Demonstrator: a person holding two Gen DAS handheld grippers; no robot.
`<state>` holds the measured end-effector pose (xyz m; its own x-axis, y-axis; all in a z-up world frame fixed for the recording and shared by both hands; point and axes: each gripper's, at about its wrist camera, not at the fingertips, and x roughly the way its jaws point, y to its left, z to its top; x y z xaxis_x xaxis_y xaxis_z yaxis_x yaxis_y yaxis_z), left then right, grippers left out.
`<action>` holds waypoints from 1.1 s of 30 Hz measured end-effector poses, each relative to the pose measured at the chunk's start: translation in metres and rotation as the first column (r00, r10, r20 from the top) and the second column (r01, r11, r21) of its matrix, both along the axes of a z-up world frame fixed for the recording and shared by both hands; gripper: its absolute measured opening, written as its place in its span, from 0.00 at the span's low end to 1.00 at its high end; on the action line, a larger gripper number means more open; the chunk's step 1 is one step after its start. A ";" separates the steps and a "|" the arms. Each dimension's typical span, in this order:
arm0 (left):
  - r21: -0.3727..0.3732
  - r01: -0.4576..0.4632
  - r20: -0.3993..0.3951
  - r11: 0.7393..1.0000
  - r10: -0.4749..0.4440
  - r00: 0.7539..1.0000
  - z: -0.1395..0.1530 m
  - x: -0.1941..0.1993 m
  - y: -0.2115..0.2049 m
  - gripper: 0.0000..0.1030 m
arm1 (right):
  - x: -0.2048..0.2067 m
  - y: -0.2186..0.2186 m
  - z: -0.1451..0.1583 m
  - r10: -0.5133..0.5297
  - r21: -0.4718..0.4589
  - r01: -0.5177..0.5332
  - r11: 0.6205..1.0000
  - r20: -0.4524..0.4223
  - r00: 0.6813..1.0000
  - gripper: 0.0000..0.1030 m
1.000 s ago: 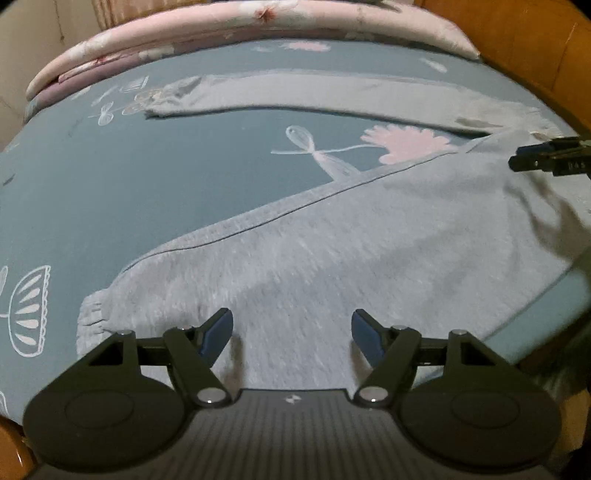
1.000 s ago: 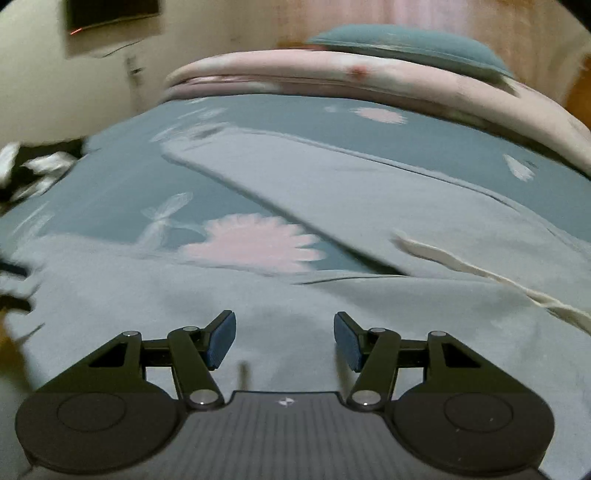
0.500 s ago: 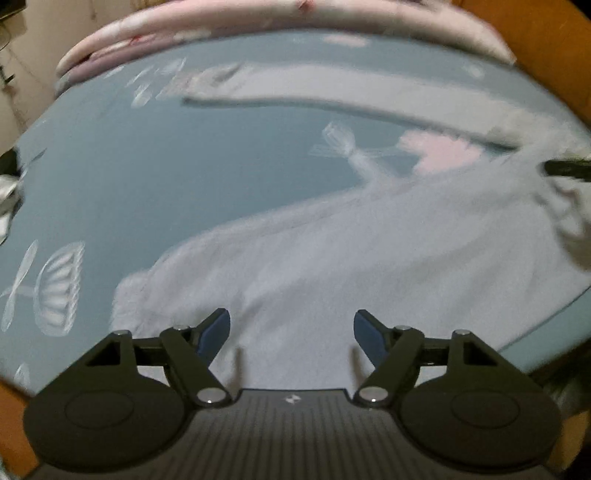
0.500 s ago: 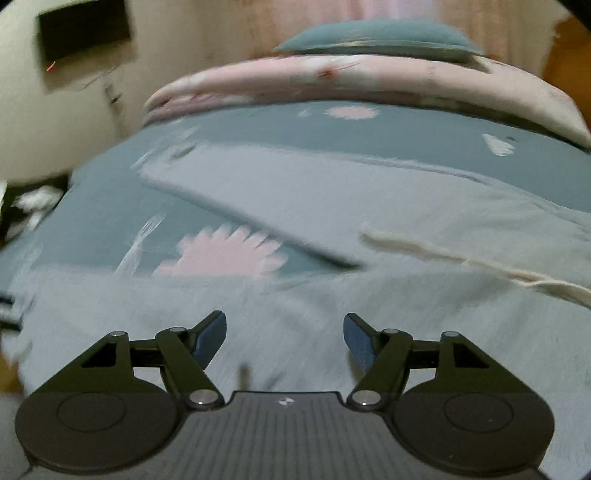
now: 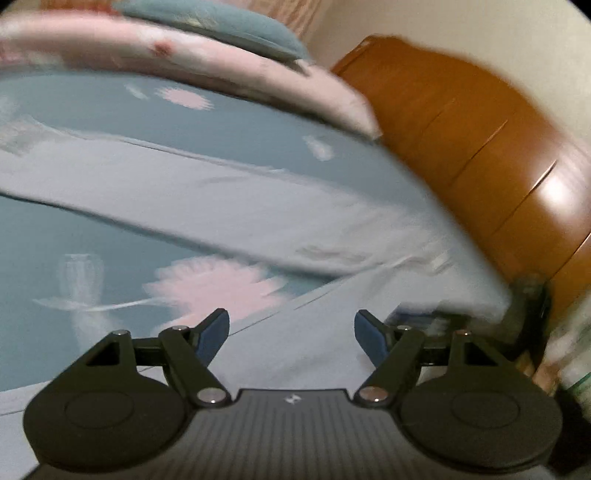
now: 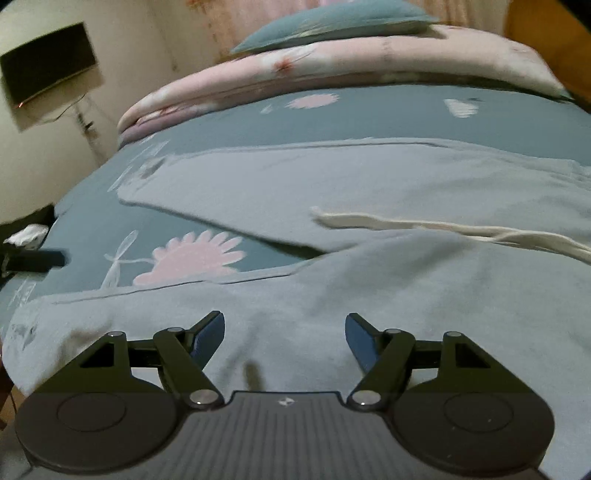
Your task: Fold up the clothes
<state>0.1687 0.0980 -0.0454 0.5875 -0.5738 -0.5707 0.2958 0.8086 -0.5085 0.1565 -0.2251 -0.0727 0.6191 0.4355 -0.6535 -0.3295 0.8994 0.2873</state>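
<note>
Grey sweatpants lie spread on the bed with the legs apart in a V. In the right wrist view the near leg (image 6: 332,288) runs under my right gripper (image 6: 284,325), which is open and holds nothing. The far leg (image 6: 332,177) lies beyond it, and a cream drawstring (image 6: 443,227) trails across the waist end. The left wrist view is blurred. There my left gripper (image 5: 291,325) is open over the near leg (image 5: 314,354), close to where it meets the far leg (image 5: 258,206). A dark bar at the left edge of the right wrist view looks like the left gripper (image 6: 33,260).
The teal flowered sheet (image 6: 369,110) covers the bed. A rolled pink quilt (image 6: 332,62) and a teal pillow (image 6: 332,22) sit at the far end. A wooden bed board (image 5: 480,129) stands close on the right. A dark screen (image 6: 48,66) hangs on the wall.
The left wrist view has swung right, from the cuff end of the near leg toward the waist end and the wooden board. The right gripper has shifted slightly. Both grippers stayed open.
</note>
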 end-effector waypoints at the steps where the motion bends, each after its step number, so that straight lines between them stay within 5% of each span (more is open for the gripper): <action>1: -0.060 0.017 -0.028 0.998 -0.019 0.999 -0.008 0.019 -0.013 0.73 | -0.003 -0.006 0.001 -0.009 0.005 0.009 1.000 0.003 1.000 0.74; 5: -0.176 0.017 -0.177 0.984 -0.049 0.983 -0.054 0.085 -0.059 0.73 | -0.013 -0.027 0.002 -0.025 0.016 0.024 1.000 0.029 0.999 0.74; 9: -0.208 -0.013 -0.273 0.978 -0.045 0.961 -0.093 0.121 -0.086 0.73 | -0.012 -0.041 0.004 -0.027 0.032 0.025 0.999 0.046 0.999 0.74; 13: -0.330 0.022 -0.269 0.944 -0.116 0.956 -0.101 0.136 -0.108 0.75 | -0.008 -0.051 0.006 -0.020 0.042 0.017 0.999 0.069 0.997 0.74; 19: -0.403 0.057 -0.244 0.913 -0.167 0.955 -0.104 0.160 -0.140 0.75 | 0.013 -0.048 0.005 0.009 0.027 -0.011 1.000 0.083 0.997 0.74; 26: -0.525 0.035 -0.165 0.850 -0.142 0.976 -0.082 0.190 -0.135 0.75 | 0.039 -0.036 -0.001 0.063 -0.023 -0.061 0.998 0.083 0.995 0.74; 31: -0.474 0.080 -0.208 0.877 -0.200 0.958 -0.093 0.181 -0.148 0.77 | 0.059 -0.021 -0.027 0.089 -0.053 -0.090 0.995 -0.015 0.996 0.77; 33: -0.451 0.100 -0.228 0.887 -0.223 0.948 -0.098 0.177 -0.153 0.77 | 0.056 -0.021 -0.024 0.096 -0.046 -0.096 0.994 0.013 0.995 0.76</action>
<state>0.3456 -0.0553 -0.1438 0.3260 -0.8709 -0.3678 0.2073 0.4454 -0.8710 0.2128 -0.2460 -0.0967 0.5858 0.4637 -0.6647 -0.4187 0.8754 0.2417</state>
